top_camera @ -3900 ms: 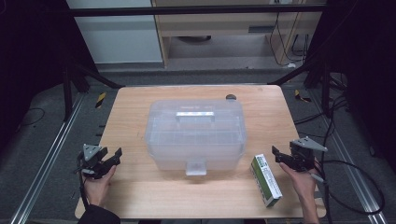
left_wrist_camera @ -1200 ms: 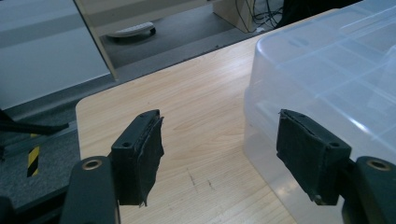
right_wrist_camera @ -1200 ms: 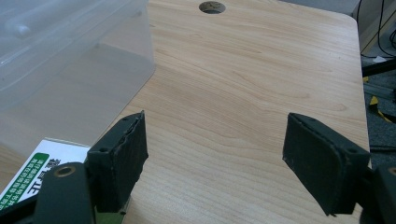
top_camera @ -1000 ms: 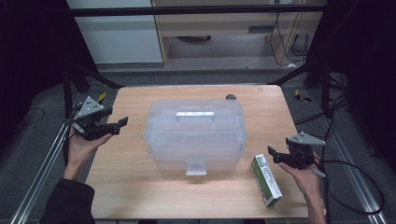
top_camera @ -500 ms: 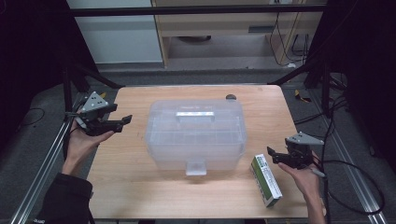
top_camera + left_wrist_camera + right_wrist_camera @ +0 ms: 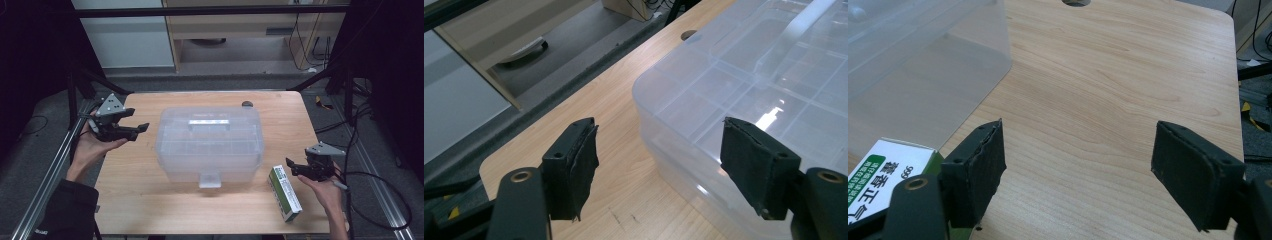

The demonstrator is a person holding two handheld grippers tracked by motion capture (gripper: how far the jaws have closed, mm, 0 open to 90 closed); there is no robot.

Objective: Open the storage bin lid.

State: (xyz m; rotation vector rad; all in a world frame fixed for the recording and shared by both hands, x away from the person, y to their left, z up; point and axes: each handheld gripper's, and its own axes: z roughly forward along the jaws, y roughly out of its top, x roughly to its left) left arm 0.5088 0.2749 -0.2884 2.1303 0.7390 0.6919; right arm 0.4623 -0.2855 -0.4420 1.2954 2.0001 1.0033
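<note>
A clear plastic storage box (image 6: 207, 142) with a closed lid and a handle stands in the middle of the wooden table (image 6: 280, 125). My left gripper (image 6: 136, 121) hovers open just left of the box, its jaws pointing at the box's upper left edge (image 6: 684, 125). In the left gripper view the left gripper (image 6: 659, 165) holds nothing. A green and white carton (image 6: 285, 192) lies flat at the front right. My right gripper (image 6: 291, 167) is open and empty beside the carton's far end. In the right gripper view the carton (image 6: 883, 170) shows by the left jaw of the right gripper (image 6: 1078, 165).
A round cable hole (image 6: 247, 104) sits in the tabletop behind the box. Metal frame rails (image 6: 55, 165) run along both sides of the table. A white cabinet (image 6: 125, 35) and a wooden unit stand beyond the far edge.
My left gripper has risen from the table's front left and moved away from the person and right, up to the box's left side. The right gripper has barely shifted.
</note>
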